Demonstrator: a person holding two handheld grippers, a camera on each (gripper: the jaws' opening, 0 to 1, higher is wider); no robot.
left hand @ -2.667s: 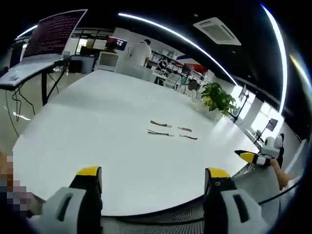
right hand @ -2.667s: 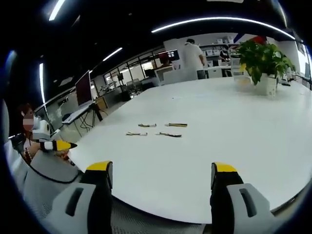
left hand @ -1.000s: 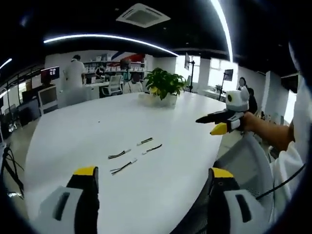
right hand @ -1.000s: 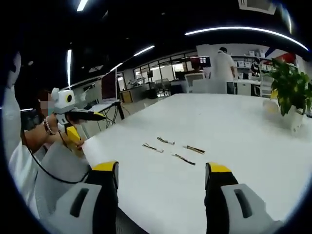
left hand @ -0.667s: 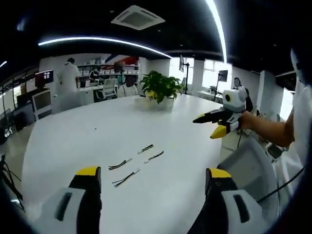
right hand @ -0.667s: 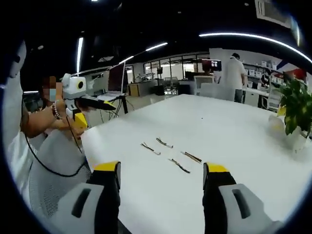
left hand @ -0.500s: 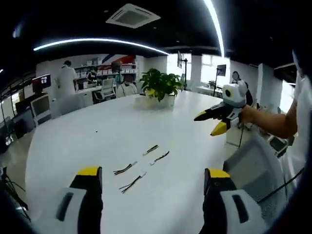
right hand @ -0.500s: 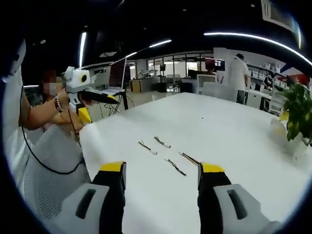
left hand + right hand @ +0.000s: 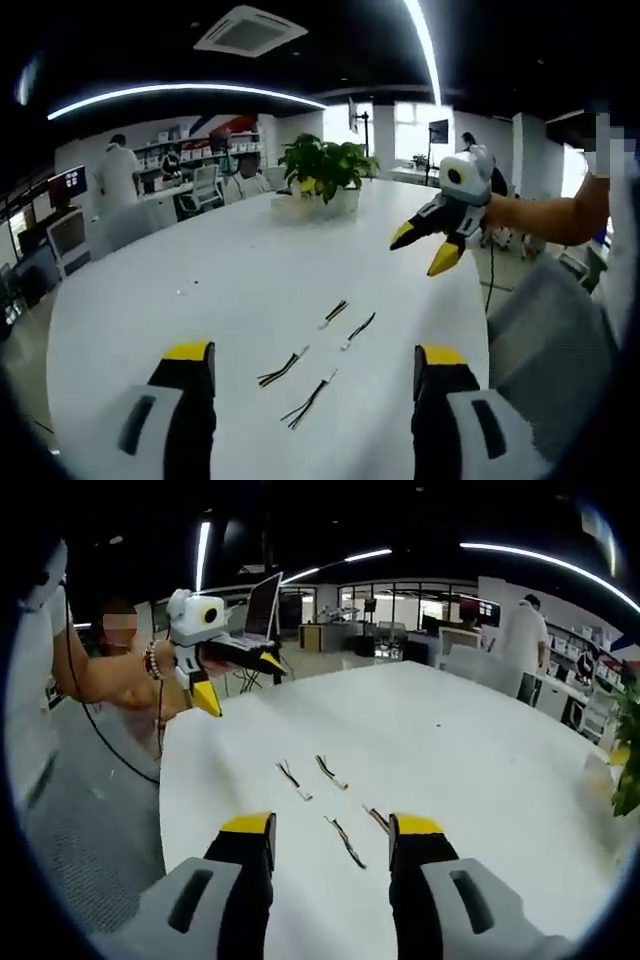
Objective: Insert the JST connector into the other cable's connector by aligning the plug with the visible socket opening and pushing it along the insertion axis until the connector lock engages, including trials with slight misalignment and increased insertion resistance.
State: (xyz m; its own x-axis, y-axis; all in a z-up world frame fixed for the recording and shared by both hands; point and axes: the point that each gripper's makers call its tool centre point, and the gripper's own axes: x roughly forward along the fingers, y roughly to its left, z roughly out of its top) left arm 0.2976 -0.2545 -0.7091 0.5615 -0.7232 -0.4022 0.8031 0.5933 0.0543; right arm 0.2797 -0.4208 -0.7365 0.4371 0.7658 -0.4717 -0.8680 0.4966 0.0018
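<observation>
We hold both grippers above the near edge of the white counter [image 9: 200,270], and neither carries anything. In the left gripper view, the left gripper [image 9: 312,365] has its yellow-tipped fingers [image 9: 187,352] spread wide, with four short cables lying on the counter ahead between them: a pair of nearer cables [image 9: 295,385] and a pair of farther cables [image 9: 348,318], all apart from one another and from the fingers. The wires are too small for us to tell which ends carry the JST plug and which the socket. To the right in that view, the right gripper [image 9: 425,247] hovers over the counter edge, its fingers parted. In the right gripper view, the right gripper's own fingers [image 9: 248,826] stand moderately apart, with the cables just beyond them. A potted plant [image 9: 322,168] sits at the far side of the counter, well away from the cables.
</observation>
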